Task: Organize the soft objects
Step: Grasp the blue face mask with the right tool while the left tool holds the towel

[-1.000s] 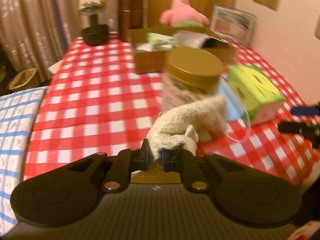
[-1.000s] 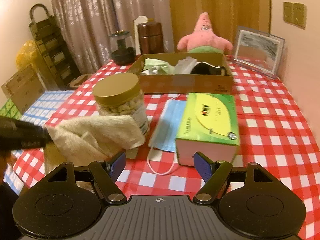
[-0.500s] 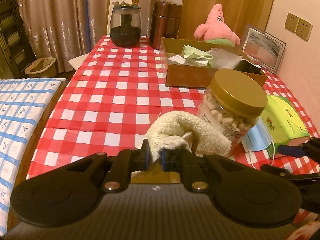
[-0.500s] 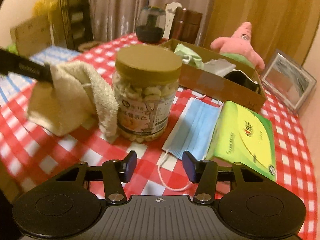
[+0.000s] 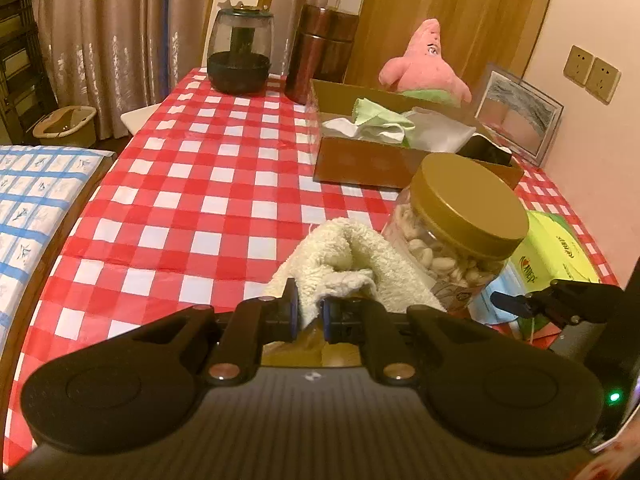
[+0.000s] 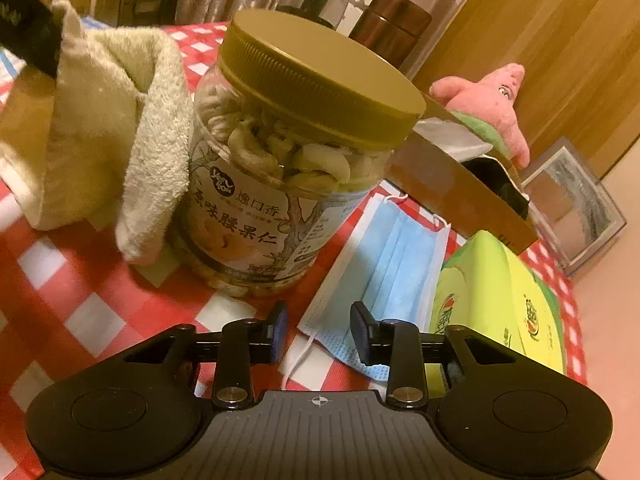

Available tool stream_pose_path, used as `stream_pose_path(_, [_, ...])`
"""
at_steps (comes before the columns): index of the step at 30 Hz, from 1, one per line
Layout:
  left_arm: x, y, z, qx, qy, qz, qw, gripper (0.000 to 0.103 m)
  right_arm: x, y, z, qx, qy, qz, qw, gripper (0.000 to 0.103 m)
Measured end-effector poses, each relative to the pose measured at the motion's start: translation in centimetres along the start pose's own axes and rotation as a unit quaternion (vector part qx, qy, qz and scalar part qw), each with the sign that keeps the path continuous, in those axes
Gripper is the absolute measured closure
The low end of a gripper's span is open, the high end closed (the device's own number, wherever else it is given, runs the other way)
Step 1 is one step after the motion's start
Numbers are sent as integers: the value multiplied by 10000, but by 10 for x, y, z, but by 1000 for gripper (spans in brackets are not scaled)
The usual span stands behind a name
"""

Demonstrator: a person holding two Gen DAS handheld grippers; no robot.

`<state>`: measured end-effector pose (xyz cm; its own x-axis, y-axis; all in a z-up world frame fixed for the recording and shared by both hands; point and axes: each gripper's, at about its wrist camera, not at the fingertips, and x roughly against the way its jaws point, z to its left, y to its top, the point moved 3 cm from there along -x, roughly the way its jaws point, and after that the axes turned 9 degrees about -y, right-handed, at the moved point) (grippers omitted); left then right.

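**Soft goods, checked table**

Red-and-white checked tablecloth [image 5: 208, 200]: bearing all items.
Cream terry towel [image 5: 344, 256]: leaning on the gold-lidded clear nut jar [image 6: 280, 160], its corner being pinched by the left gripper [image 5: 307, 316].
Pale blue pleated face mask [image 6: 392, 264]: lying flat; right gripper [image 6: 318, 330] hovering over it, jaws apart.

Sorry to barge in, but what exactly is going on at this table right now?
A person with a gripper in each hand is tidying soft things. The left gripper is shut on a cream towel that hangs against a jar of cashews. The right gripper is open and empty, low over the edge of a blue face mask lying on the checked tablecloth. A cardboard box further back already holds some cloths.
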<state>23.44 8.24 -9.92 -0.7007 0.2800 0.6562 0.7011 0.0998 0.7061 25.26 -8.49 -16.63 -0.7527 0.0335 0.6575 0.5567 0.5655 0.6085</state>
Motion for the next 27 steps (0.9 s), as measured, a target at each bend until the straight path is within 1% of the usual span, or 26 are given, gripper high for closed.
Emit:
stream_pose_path(2, [0, 0, 0, 11, 6, -4, 10000, 93, -3, 0, 2, 75, -131, 21, 9999, 79])
stream_pose_path(4, [-1, 0, 1, 28, 1, -4, 10000, 93, -6, -1, 2, 90, -187, 89, 9997, 90])
stream_pose_path(5, [0, 0, 1, 28, -4, 0, 10000, 93, -8, -1, 2, 94, -216, 113, 9997, 93])
stream_pose_path(6, [-1, 0, 0, 23, -4, 5, 10000, 93, -9, -2, 2, 125, -261, 135, 9995, 100])
stream_pose_path(7, [-1, 0, 0, 27, 0, 7, 10000, 93, -8, -2, 2, 142, -268, 141, 9994, 103])
stream_pose_path(10, [0, 0, 0, 24, -5, 23, 10000, 93, -1, -3, 1, 178, -247, 67, 9995, 103])
stream_pose_path(12, [2, 0, -2, 19, -19, 48, 10000, 93, 8, -2, -4, 35, -104, 48, 9999, 103])
stream_pose_path(13, [3, 0, -3, 7, -19, 68, 10000, 93, 16, -2, -7, -93, -12, 34, 10000, 103])
stream_pose_path(15, [4, -1, -6, -27, -28, 113, 9999, 93, 30, -3, -17, -593, 359, 100, 9975, 103])
stream_pose_path(17, [7, -2, -10, -67, -25, 144, 9999, 93, 42, -8, -30, -1289, 836, 285, 9877, 103])
stream_pose_path(20, [11, -6, -15, -92, -42, 190, 9998, 93, 58, -22, -45, -2099, 1400, 508, 9663, 103])
stream_pose_path(23, [15, -10, -21, -107, -61, 230, 9997, 93, 77, -37, -48, -2408, 1716, 676, 9529, 103])
stream_pose_path(25, [17, -14, -24, -112, -87, 264, 9996, 93, 87, -46, -42, -2371, 1832, 767, 9510, 103])
stream_pose_path(27, [18, -17, -27, -116, -88, 300, 9994, 93, 93, -54, -38, -2313, 1808, 824, 9524, 102])
